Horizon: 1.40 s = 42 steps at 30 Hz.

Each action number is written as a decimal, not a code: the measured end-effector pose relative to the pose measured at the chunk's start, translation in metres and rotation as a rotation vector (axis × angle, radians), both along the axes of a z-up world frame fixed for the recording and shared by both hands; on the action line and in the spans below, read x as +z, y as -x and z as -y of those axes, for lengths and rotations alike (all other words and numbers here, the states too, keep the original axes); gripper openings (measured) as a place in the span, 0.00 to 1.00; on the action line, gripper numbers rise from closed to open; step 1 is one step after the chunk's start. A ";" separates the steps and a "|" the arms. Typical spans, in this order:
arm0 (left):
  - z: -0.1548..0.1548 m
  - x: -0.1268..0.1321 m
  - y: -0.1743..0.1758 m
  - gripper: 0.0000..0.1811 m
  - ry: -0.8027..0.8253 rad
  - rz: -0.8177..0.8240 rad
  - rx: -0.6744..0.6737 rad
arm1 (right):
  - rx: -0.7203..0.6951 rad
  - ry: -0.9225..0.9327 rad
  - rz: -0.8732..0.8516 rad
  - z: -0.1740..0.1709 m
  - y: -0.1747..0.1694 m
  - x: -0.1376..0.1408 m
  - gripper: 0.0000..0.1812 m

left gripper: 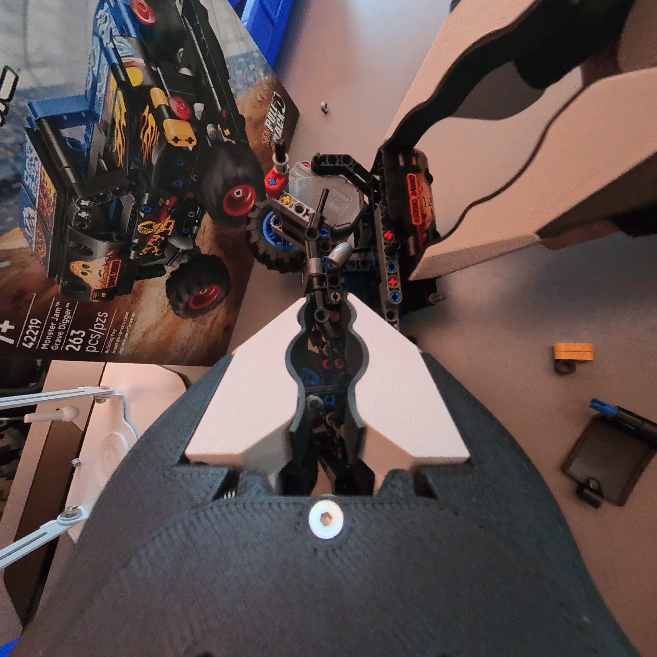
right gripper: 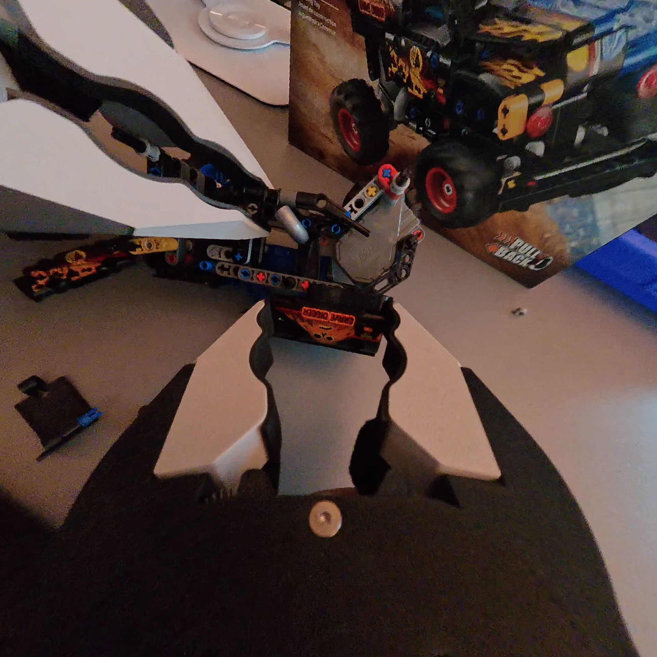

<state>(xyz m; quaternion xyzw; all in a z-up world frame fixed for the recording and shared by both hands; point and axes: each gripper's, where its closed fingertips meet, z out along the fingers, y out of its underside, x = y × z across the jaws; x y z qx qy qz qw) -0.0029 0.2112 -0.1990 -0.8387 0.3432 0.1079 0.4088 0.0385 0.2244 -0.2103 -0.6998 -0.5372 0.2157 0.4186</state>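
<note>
My left gripper (left gripper: 325,320) has its jaws clenched on the black beam frame (left gripper: 329,284) of a partly built toy truck chassis (left gripper: 341,227), the beams running back between the two white fingers (left gripper: 249,391). My right gripper (right gripper: 327,320) has its jaws grasping a black panel with an orange and red sticker (right gripper: 327,325) at the side of the same chassis; the panel sits between the fingertips, which press its two ends. In the left wrist view the right gripper (left gripper: 419,227) enters from the upper right and meets the model at that panel (left gripper: 416,199). The chassis carries a grey motor block (left gripper: 330,199), a blue-hubbed wheel with a black tyre (left gripper: 273,238) and a red connector with an axle (left gripper: 277,177); whether it rests on the grey table (left gripper: 497,320) or is lifted just clear I cannot tell. The printed toy box (left gripper: 124,177) lies just beside the model. Loose on the table, well apart from the jaws: an orange piece (left gripper: 573,352), a dark flat panel (left gripper: 604,458) and a blue pin on a black rod (left gripper: 604,409). A long black piece with flame stickers (right gripper: 71,270) lies beside the chassis in the right wrist view.
</note>
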 end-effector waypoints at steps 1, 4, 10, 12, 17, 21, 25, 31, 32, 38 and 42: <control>-0.001 0.001 0.000 0.07 -0.001 0.014 -0.002 | -0.003 -0.050 0.013 0.000 -0.001 0.002 0.34; -0.004 0.001 0.000 0.07 -0.008 0.018 -0.004 | 0.007 -0.259 0.076 0.003 0.000 0.011 0.33; -0.010 0.001 0.004 0.07 -0.026 -0.001 0.009 | 0.103 -0.122 -0.086 0.022 0.003 0.028 0.34; -0.011 0.001 0.002 0.07 -0.021 0.009 -0.005 | 0.131 -0.129 -0.115 0.030 0.005 0.034 0.34; -0.007 0.001 0.004 0.07 -0.012 0.019 -0.020 | 0.085 0.036 0.016 0.006 -0.035 0.007 0.34; -0.007 0.001 0.001 0.07 0.006 0.035 -0.037 | 0.149 0.183 0.101 0.015 -0.047 -0.016 0.39; -0.003 0.002 0.003 0.07 0.020 0.106 -0.041 | 0.169 0.239 0.039 0.014 -0.044 -0.012 0.40; -0.001 0.011 0.011 0.07 0.048 0.321 -0.052 | 0.224 0.064 0.032 0.007 -0.030 0.003 0.35; 0.000 0.013 0.012 0.07 0.055 0.364 -0.065 | 0.244 -0.002 0.015 0.006 -0.024 0.009 0.32; 0.016 0.021 0.008 0.07 0.127 0.596 -0.199 | 0.396 -0.188 0.070 0.015 -0.001 0.015 0.18; 0.015 0.033 0.014 0.09 0.068 0.621 -0.218 | 0.455 -0.132 0.121 0.024 -0.002 0.003 0.13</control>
